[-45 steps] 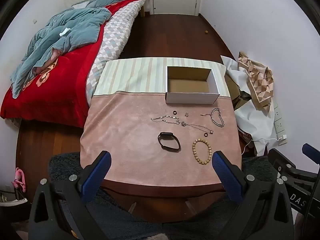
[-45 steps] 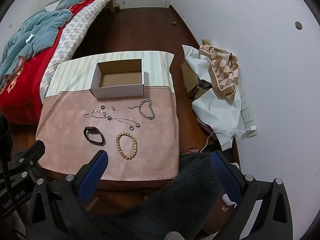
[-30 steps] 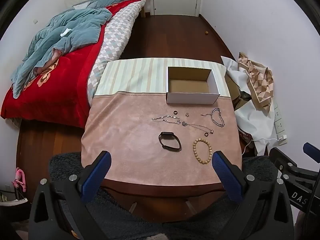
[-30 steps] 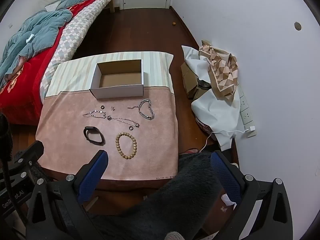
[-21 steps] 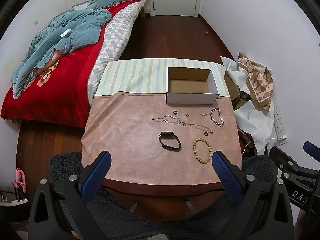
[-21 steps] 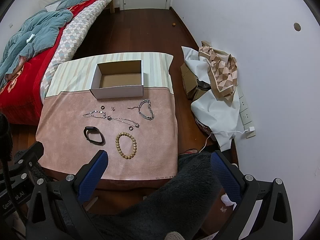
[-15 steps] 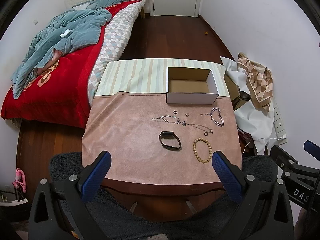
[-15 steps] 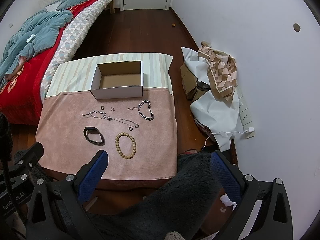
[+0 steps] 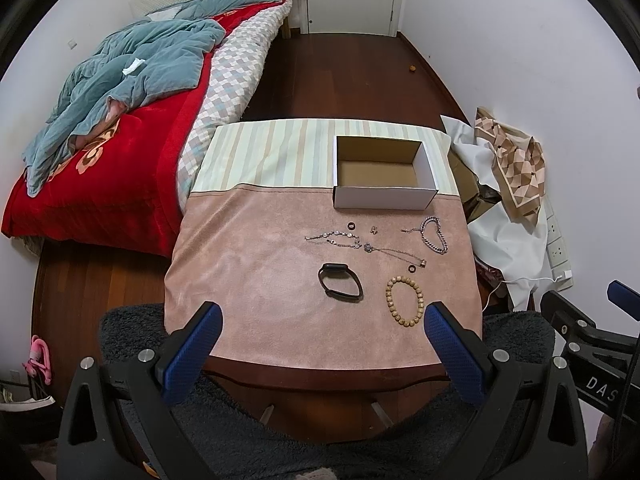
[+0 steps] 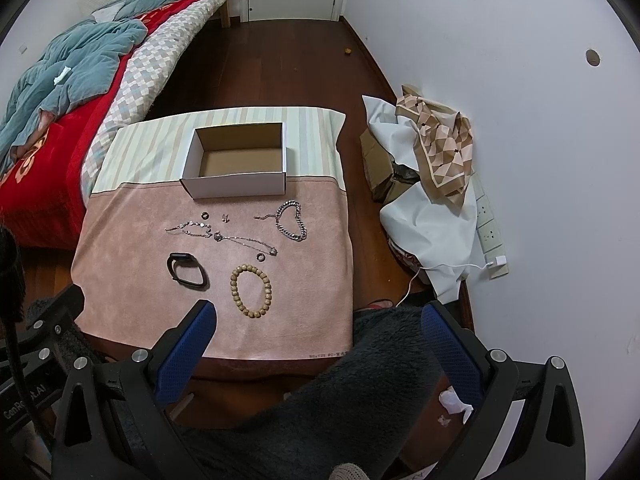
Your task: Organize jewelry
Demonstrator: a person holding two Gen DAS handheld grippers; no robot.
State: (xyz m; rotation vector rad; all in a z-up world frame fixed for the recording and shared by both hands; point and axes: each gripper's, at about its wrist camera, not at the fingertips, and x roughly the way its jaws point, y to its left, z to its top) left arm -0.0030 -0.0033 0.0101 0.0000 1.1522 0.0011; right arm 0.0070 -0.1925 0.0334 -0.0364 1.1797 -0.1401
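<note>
An open white cardboard box [image 9: 382,197] [image 10: 236,184] stands empty at the far side of a small table under a pink cloth [image 9: 256,280] [image 10: 132,264]. In front of it lie a wooden bead bracelet [image 9: 404,301] [image 10: 251,290], a black band [image 9: 340,287] [image 10: 187,270], a silver chain bracelet [image 9: 434,234] [image 10: 291,221], thin silver chains [image 9: 340,240] [image 10: 224,236] and small rings [image 9: 351,225] [image 10: 261,256]. My left gripper [image 9: 322,320] and right gripper [image 10: 316,320] are both open and empty, held back above the table's near edge.
A bed [image 9: 120,120] with red and teal covers stands left of the table. A pile of white and patterned cloth [image 10: 436,168] and cardboard lies against the right wall, with a charger cable [image 10: 460,268]. A dark fuzzy rug [image 10: 360,380] lies below the near edge.
Both grippers have drifted back and up very slightly. Nothing on the table has moved.
</note>
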